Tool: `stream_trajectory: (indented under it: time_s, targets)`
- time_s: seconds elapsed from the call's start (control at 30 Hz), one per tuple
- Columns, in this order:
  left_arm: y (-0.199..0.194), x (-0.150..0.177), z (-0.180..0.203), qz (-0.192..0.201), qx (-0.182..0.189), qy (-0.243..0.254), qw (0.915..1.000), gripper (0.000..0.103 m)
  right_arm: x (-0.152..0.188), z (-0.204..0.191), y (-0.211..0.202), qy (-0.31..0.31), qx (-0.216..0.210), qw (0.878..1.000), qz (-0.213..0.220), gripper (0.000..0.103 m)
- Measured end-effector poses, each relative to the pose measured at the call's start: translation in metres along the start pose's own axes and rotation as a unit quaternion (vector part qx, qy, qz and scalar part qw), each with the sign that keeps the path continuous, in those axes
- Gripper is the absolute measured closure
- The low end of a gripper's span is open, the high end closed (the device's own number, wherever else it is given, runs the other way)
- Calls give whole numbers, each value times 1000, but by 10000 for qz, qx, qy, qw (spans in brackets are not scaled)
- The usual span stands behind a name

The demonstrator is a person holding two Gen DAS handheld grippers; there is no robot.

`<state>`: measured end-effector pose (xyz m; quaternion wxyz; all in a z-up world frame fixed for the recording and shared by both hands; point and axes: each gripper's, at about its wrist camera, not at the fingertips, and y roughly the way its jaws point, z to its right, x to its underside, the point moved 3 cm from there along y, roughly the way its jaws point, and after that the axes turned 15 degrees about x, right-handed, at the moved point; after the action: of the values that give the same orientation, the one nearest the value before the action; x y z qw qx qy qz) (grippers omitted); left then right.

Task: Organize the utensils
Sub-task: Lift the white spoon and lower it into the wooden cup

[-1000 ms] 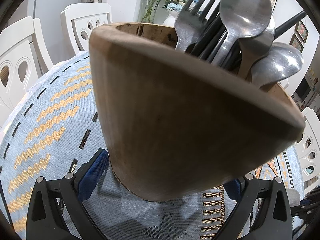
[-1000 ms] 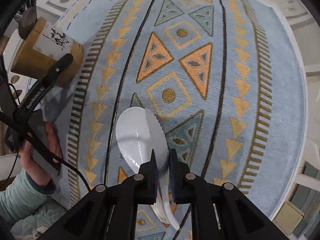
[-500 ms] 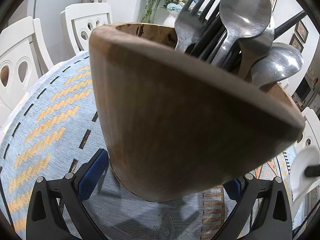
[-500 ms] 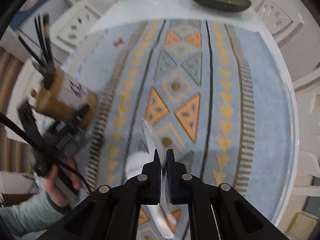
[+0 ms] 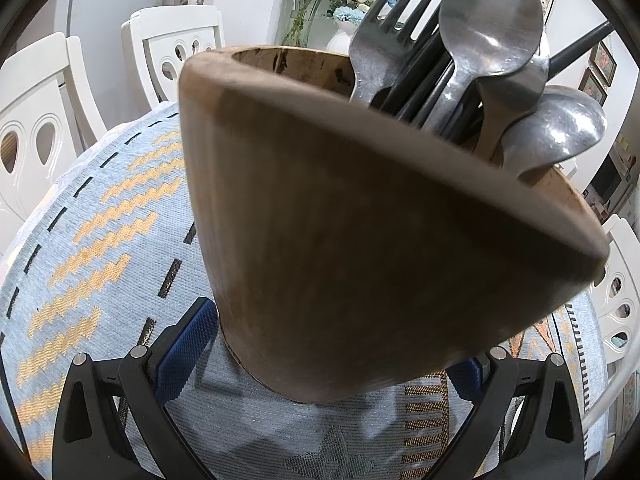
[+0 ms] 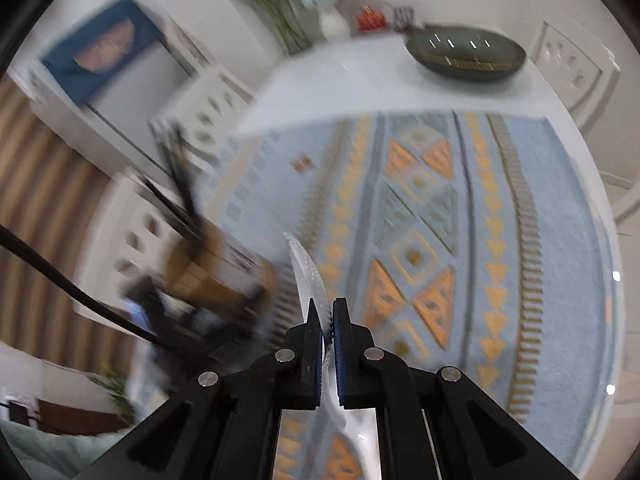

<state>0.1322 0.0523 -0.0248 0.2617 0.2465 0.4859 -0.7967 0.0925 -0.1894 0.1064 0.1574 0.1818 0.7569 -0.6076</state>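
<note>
A brown wooden utensil holder fills the left wrist view, standing on the patterned blue tablecloth. My left gripper is shut on its base, blue pads on both sides. A metal fork, metal spoons and black chopsticks stick out of it. In the right wrist view my right gripper is shut on a white plastic spoon with a serrated edge, held edge-on above the cloth. The holder shows blurred at the left of that view.
A dark oval dish sits on the bare white tabletop beyond the cloth. White chairs ring the round table. A vase with flowers stands behind the holder. A black cable crosses the left side.
My right gripper has risen from the cloth with the white spoon, which turned from flat to edge-on, and the view tilted up toward the far table edge. The left gripper and holder kept still.
</note>
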Motion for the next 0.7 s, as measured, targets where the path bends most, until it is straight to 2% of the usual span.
stream_trajectory:
  time_s: [0.1, 0.27, 0.4, 0.6, 0.7]
  targets:
    - [0, 0, 0, 6, -4, 6, 10000, 1, -24, -13, -29, 152, -492, 9977, 443, 98]
    - [-1, 0, 1, 16, 15, 1, 10000, 1, -66, -52, -67, 134, -1261, 9853, 1146, 98]
    - [-2, -1, 1, 17, 16, 0, 10000, 1, -86, -92, -71, -79, -1662, 9764, 1378, 98]
    - [-3, -1, 1, 48, 8, 18, 10000, 1, -88, -140, -46, -505, -1590, 9770, 1327, 98]
    - [-4, 0, 2, 64, 8, 27, 10000, 1, -82, -150, -32, -716, -1343, 9788, 1370, 98]
